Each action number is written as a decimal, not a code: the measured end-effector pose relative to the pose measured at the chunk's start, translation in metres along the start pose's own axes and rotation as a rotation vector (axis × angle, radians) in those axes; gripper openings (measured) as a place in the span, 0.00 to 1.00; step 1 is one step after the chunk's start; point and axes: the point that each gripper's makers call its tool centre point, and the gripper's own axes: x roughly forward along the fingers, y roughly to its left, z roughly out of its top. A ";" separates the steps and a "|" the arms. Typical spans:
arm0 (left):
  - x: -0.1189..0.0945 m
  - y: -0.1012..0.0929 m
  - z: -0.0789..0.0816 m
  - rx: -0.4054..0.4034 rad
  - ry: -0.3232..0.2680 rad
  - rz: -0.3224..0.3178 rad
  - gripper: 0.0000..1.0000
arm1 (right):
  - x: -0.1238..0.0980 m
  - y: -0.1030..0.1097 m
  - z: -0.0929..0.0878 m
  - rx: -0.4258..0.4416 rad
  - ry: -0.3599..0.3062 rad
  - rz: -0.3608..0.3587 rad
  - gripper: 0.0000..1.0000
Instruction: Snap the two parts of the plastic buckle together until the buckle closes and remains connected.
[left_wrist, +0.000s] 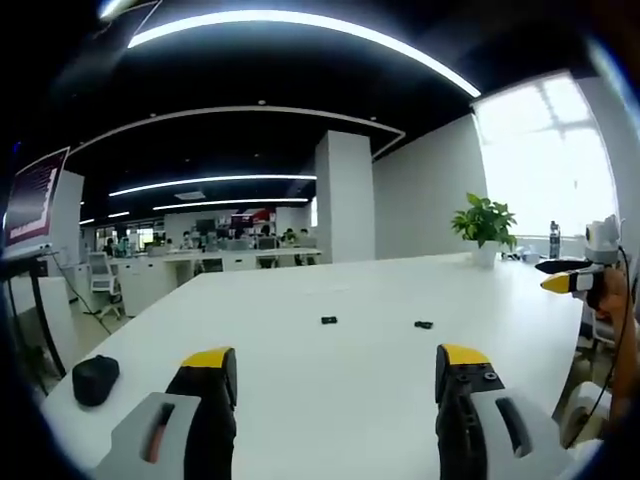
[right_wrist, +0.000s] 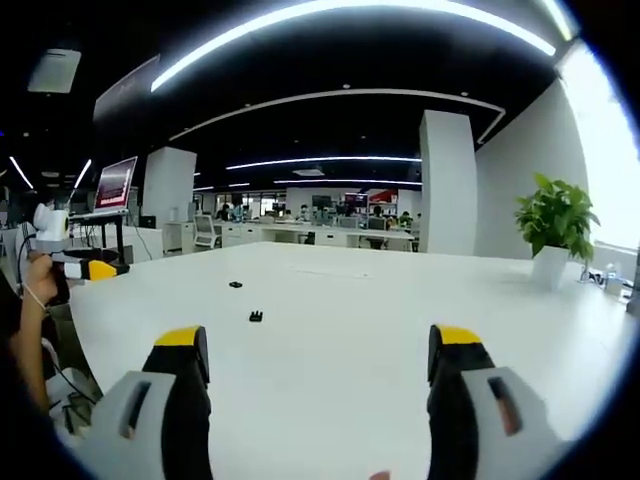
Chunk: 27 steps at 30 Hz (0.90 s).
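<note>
Tongs both spread wide and empty: left tongs (left_wrist: 335, 365) rising from the bottom of the left gripper view, right tongs (right_wrist: 318, 345) from the bottom of the right gripper view, each aimed across the white table (left_wrist: 380, 400) rather than down at it. Held back and high, probably to keep both buckle halves in sight before reaching. Two small black pieces, taken as the buckle halves, lying apart on the table: in the left gripper view, one piece (left_wrist: 329, 320) near centre and the other piece (left_wrist: 423, 324) to its right, with bare table between them. Same two seen in the right gripper view as small dark specks left of centre, too small to tell which is socket and which is prong. Other gripper's yellow tip visible at the right edge of the left gripper view, and at the left edge of the right gripper view. Dark pouch (left_wrist: 95, 379) at lower left of the left gripper view, potted plant (left_wrist: 484, 226) at far right. Nothing gripped yet; joining not begun.
</note>
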 end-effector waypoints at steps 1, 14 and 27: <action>0.001 -0.001 -0.001 0.002 0.003 -0.006 0.82 | 0.000 0.001 0.000 0.000 -0.001 -0.002 0.91; -0.002 0.007 -0.002 -0.007 -0.002 -0.012 0.82 | 0.002 0.010 -0.002 0.008 0.002 0.000 0.92; -0.002 0.004 -0.004 -0.012 0.003 -0.012 0.82 | 0.006 0.008 -0.004 0.031 -0.007 0.010 0.92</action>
